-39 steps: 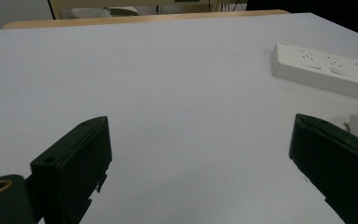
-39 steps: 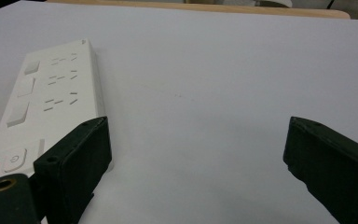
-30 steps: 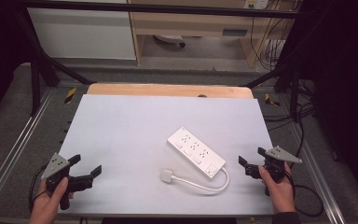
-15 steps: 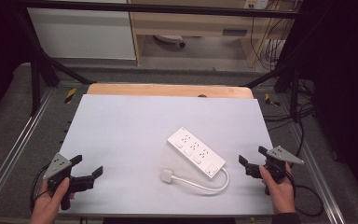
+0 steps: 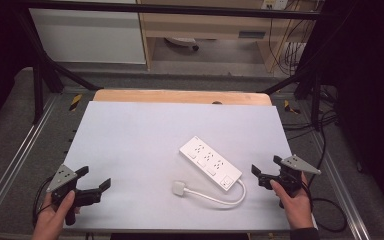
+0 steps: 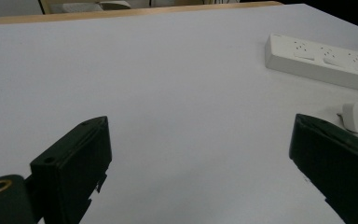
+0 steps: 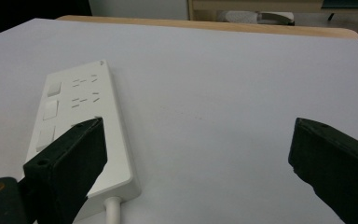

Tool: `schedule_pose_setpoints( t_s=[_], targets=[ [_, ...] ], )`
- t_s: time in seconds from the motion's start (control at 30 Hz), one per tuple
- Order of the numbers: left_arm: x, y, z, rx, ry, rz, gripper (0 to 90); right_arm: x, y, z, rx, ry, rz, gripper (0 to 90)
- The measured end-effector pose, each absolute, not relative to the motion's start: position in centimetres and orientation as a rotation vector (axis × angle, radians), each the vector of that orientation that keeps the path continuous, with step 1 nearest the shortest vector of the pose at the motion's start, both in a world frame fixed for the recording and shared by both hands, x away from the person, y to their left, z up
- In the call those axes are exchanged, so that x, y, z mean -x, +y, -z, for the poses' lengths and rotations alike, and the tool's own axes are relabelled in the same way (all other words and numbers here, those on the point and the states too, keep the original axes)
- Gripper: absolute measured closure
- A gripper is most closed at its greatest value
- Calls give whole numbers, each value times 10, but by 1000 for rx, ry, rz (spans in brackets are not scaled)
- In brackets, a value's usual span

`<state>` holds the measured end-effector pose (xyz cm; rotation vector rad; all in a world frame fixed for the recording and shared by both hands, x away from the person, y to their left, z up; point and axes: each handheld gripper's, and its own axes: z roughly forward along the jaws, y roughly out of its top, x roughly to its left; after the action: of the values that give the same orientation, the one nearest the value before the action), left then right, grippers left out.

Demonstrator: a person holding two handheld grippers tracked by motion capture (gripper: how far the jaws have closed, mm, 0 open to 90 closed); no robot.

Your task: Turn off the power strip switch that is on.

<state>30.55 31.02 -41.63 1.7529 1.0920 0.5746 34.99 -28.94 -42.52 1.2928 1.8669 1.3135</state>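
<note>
The power strip (image 5: 210,164) lies right of centre on the white surface (image 5: 140,140), its cord looping to the plug (image 5: 179,187). Nothing has moved since a second ago: my right hand-held gripper (image 5: 265,175) and left hand-held gripper (image 5: 94,178) stay wide open, empty, so no grasp has begun.

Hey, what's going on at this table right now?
A person sits at a white table with a two-jaw tool in each hand. The left tool and the right tool are both open and hold nothing. A white power strip lies between them, nearer the right tool, its cable curling round to the plug. Nothing has been picked up.
</note>
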Motion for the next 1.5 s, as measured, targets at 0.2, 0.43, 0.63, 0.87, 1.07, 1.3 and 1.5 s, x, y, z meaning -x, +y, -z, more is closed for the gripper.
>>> schedule_pose_setpoints(
  t_s=[0.2,0.43,0.63,0.87,1.07,1.3,1.5],
  targets=[
    [-306,310,417,-1756,1091,-566,55,-349,-284,422,-1279,1885,-1331,52],
    [-306,309,417,-1757,1091,-568,55,-349,-276,420,-1269,1916,-1332,49],
    [-306,309,418,-1760,1093,-563,55,-348,-268,418,-1249,1948,-1331,49],
    [-306,307,418,-1769,1084,-564,55,-348,-262,417,-1238,1966,-1331,37],
    [-306,307,418,-1773,1079,-566,55,-349,-251,413,-1224,1972,-1335,37],
    [-306,306,418,-1776,1076,-564,55,-353,-237,405,-1211,1991,-1337,45],
    [-307,308,419,-1773,1088,-562,56,-360,-226,394,-1177,1997,-1349,45]
  ],
)
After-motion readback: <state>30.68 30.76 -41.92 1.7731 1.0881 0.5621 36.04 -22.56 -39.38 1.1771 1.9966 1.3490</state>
